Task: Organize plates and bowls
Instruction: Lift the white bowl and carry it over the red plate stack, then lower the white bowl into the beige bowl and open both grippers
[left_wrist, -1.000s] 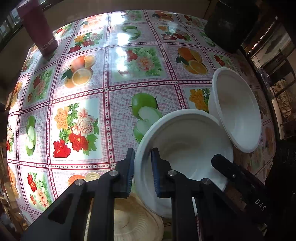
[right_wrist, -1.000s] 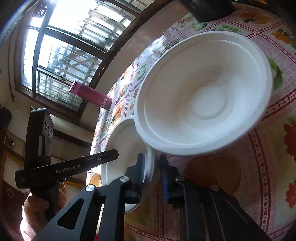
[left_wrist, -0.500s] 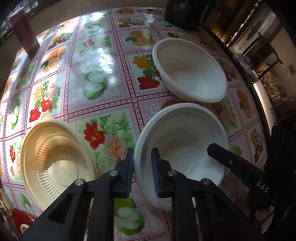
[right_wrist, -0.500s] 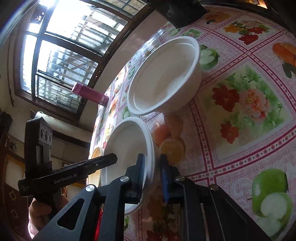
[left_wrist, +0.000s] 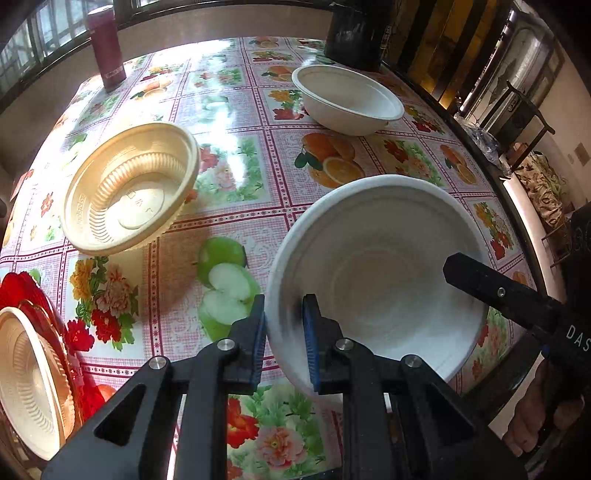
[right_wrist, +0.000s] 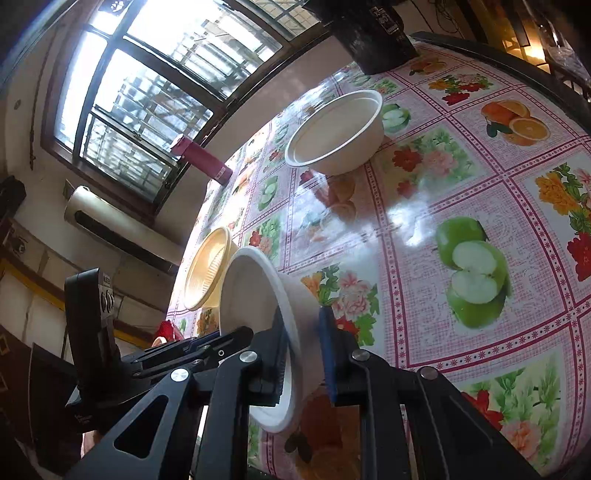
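Observation:
A white bowl (left_wrist: 376, 266) hangs over the flowered tablecloth (left_wrist: 236, 173), held from two sides. My left gripper (left_wrist: 283, 325) is shut on its near rim. My right gripper (right_wrist: 303, 350) is shut on the opposite rim of the same bowl (right_wrist: 255, 291), and one of its fingers (left_wrist: 498, 291) reaches over the bowl's right edge. A second white bowl (left_wrist: 347, 99) (right_wrist: 336, 133) stands upright at the far side of the table. A beige ribbed bowl (left_wrist: 129, 188) (right_wrist: 210, 269) sits to the left. Another beige bowl (left_wrist: 29, 380) rests on a red plate (left_wrist: 22, 291).
A maroon bottle (left_wrist: 107, 48) (right_wrist: 201, 162) stands at the far left by the window. A dark container (left_wrist: 354, 33) is at the far edge. The table's dark rim (left_wrist: 517, 206) curves along the right, with chairs beyond. A hand (left_wrist: 532, 413) grips the right tool.
Both grippers have carried the white bowl back from the second white bowl, which now stands far off. The beige bowl, then the red plate, came into the left wrist view.

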